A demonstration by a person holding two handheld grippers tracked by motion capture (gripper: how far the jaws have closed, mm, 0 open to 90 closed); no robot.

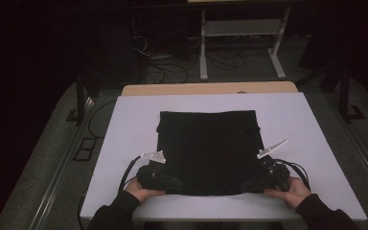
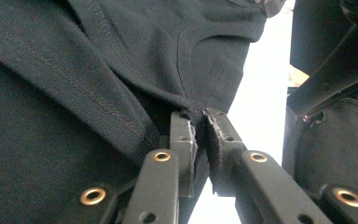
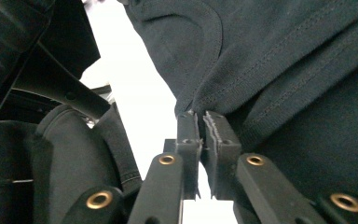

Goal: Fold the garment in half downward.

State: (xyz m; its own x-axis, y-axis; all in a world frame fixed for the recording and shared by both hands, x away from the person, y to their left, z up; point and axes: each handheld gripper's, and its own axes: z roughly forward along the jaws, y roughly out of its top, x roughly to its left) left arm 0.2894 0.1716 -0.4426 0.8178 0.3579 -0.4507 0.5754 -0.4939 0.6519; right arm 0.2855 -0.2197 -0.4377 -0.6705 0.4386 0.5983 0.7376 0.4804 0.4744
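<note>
A black garment [image 1: 208,148] lies folded flat on the white board [image 1: 124,124], its near edge by the person's hands. My left gripper [image 1: 175,184] is at the garment's near left corner, my right gripper [image 1: 247,184] at its near right corner. In the left gripper view the jaws [image 2: 199,116] stand almost together, with a fold of the stitched black cloth [image 2: 74,93] pinched at their tips. In the right gripper view the gripper [image 3: 198,116] is just as narrow, nipping the hem of the cloth [image 3: 284,70].
The board rests on a wooden table [image 1: 211,88] whose far edge shows behind it. Beyond stand a white metal frame [image 1: 239,28] and loose cables [image 1: 172,72] on the floor. Bare board lies to both sides of the garment. The person's dark clothing [image 3: 65,158] shows close behind the grippers.
</note>
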